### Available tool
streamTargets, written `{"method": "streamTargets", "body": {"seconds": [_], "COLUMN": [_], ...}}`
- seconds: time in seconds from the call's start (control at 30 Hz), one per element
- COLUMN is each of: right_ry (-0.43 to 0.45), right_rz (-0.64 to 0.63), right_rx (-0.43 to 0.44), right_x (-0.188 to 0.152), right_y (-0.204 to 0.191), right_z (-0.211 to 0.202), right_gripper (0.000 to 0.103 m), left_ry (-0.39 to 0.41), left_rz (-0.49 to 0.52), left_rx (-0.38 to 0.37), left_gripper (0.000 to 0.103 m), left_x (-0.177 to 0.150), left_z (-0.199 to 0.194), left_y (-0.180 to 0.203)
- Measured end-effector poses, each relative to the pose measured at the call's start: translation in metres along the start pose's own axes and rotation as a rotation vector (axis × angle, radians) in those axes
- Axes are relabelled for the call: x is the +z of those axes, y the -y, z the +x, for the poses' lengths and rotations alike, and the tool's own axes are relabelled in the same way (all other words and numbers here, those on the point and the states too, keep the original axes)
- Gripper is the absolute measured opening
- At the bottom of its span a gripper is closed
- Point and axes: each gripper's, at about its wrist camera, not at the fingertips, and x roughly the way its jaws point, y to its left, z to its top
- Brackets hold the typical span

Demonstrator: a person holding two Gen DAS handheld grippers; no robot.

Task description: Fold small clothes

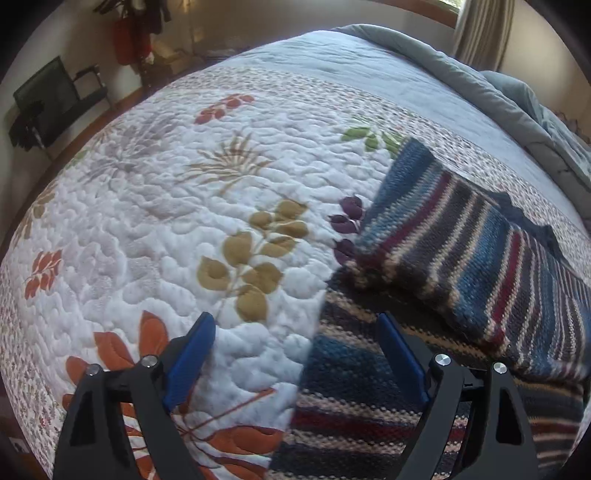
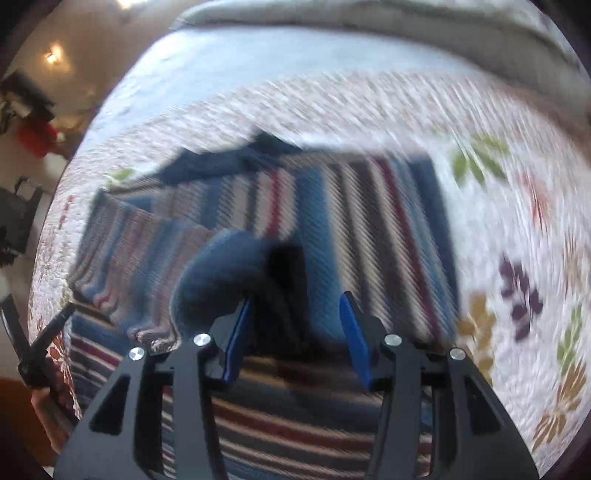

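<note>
Left wrist: striped sweater [image 1: 461, 240] on quilt [image 1: 166, 206]

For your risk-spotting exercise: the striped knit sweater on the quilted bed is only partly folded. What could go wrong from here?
1. The sleeve folded across the striped knit sweater bulges in a rounded loop; it may spring back open.
2. The left gripper is open, straddling the sweater's edge over the quilt; closing could pinch quilt along with knit.
3. The right gripper view is blurred; fast motion could drag layers askew.

place: home bedroom | signs: bed under a leaf-print quilt [image 1: 155, 206], grey blanket [image 1: 424, 55] bunched at its far edge, curtain [image 1: 480, 33] at a window, wood floor [image 1: 122, 99]
</note>
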Motion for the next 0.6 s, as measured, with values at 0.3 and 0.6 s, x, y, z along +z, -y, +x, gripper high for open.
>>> {"method": "streamTargets", "body": {"seconds": [0.3, 0.6], "right_ry": [-0.053, -0.030], "right_rz": [0.083, -0.058], "right_rx": [0.144, 0.164], "right_x": [0.001, 0.006], "right_y": [0.019, -0.019], "right_z": [0.025, 0.036], "right_gripper": [0.066, 0.010], "left_ry": [0.000, 0.009], "left_rz": [0.055, 0.101], "left_rx": [-0.078, -0.163], "left_gripper": [0.090, 0.093], "left_x": [-0.005, -0.011], "left_z": [0.001, 0.001], "left_y": [0.021, 0.042]}}
